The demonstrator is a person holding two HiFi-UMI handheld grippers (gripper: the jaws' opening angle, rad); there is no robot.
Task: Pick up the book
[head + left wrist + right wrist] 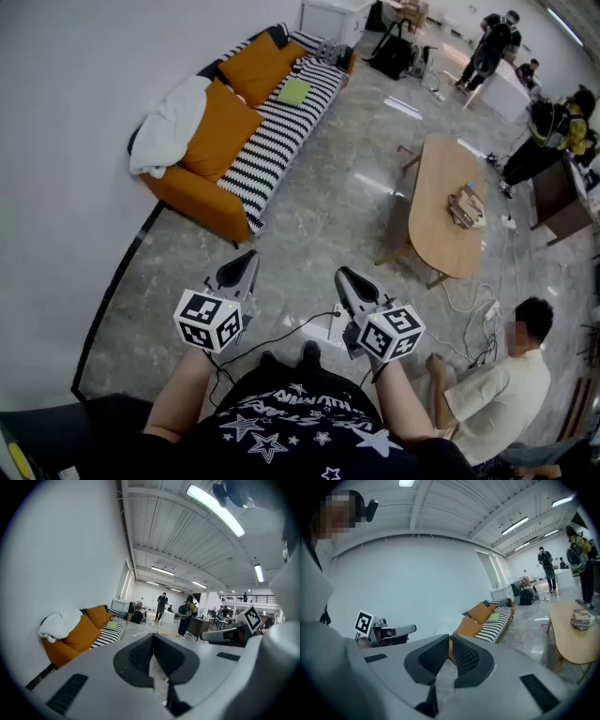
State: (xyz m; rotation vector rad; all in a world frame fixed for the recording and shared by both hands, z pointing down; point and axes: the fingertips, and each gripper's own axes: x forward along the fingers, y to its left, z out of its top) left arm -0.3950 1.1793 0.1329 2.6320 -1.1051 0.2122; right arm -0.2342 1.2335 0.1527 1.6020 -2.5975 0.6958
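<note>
While the person stands on the grey marble floor [319, 206] with a gripper in each hand, neither one is holding anything. The left gripper [249, 259] has its jaws closed tip to tip with nothing between them, and the right gripper [343, 276] is the same — pinched together, empty. Both sit low in the middle of the head view, side by side, well apart from any furniture.

As for the book, a flat green book [293, 91] lies on the striped seat of the orange sofa [192, 197] in the upper left, just in front of the orange cushions [225, 122]. A white blanket [169, 122] is bunched up on the sofa's nearer end. Over on the right, an oval wooden table [436, 169] has a small stack of books [466, 206] near its right edge — I can't tell which one is the target. A person in a light shirt [502, 389] sits on the floor at lower right, next to some cables [473, 314].
</note>
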